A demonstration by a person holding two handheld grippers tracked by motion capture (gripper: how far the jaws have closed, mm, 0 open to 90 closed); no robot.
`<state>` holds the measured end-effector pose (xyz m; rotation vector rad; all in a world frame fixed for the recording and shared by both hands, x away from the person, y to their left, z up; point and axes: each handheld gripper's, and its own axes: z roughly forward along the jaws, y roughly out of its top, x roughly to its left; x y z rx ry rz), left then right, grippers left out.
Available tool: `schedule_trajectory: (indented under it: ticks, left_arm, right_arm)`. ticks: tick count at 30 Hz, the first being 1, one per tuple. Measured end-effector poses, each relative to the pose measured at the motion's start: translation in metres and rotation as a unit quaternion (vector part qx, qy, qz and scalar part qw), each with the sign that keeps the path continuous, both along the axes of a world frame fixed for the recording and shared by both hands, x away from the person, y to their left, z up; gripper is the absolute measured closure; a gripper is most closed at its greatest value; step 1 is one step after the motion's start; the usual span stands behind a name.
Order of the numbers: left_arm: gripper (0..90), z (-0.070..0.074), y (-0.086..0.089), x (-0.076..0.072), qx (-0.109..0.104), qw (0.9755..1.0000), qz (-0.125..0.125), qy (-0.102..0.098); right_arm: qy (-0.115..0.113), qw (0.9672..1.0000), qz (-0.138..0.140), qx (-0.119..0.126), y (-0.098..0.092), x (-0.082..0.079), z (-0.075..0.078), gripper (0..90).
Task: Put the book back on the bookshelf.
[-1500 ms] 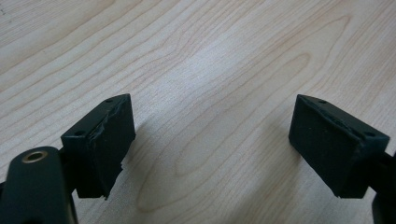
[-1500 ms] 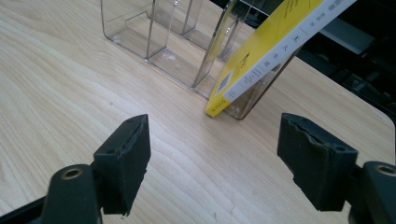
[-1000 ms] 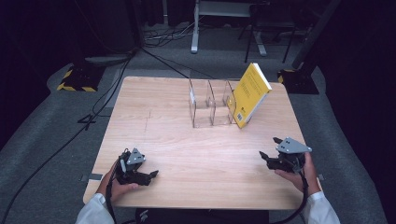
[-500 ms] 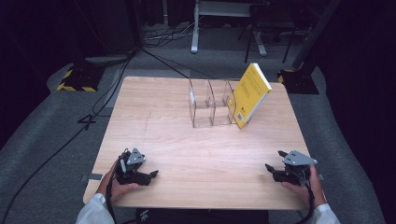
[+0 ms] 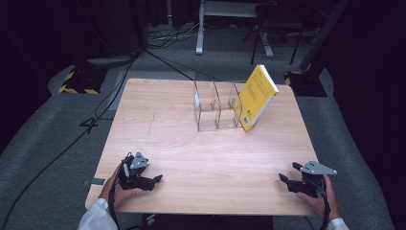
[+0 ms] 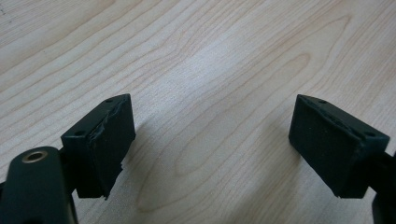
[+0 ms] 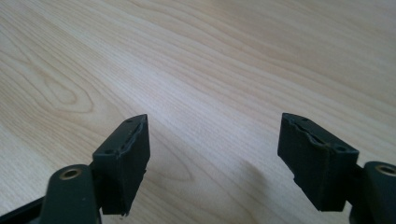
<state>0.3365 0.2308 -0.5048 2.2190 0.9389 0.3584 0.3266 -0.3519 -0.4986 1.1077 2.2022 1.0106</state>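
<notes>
Yellow book (image 5: 256, 98) leaned tilted against right end of clear divider rack (image 5: 215, 106), far bench (image 5: 201, 153) side. Left tongs (image 5: 154, 179) and right tongs (image 5: 283, 178) gaped empty at near edge, well apart from book.

We take this for a lab or recording studio — a lone wooden table (image 5: 201, 158) on grey carpet (image 5: 43, 158), dark walls around it, cables (image 5: 103, 103) trailing across the floor, and stand bases (one (image 5: 79, 80) striped yellow and black) behind
</notes>
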Motion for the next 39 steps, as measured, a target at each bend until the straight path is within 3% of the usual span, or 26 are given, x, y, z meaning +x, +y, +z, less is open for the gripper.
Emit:
schedule_trajectory:
  ticks: [6,11,39]
  left_arm:
    - [15.1,0.0,-0.0002,-0.0002,0.0,1.0,0.001,0.0]
    - [15.1,-0.0001,-0.0001,-0.0002,0.0,1.0,0.001,0.0]
    - [15.0,0.0001,-0.0013,0.0013,0.0,1.0,0.004,0.003]
  right_arm:
    - [0.02,0.9997,-0.005,-0.01,-0.001,-0.001,-0.0052,23.2]
    - [0.047,0.9988,-0.005,0.014,-0.0057,0.0011,-0.0058,23.0]
    - [0.047,0.9988,-0.005,0.014,-0.0054,0.0011,-0.0059,22.6]
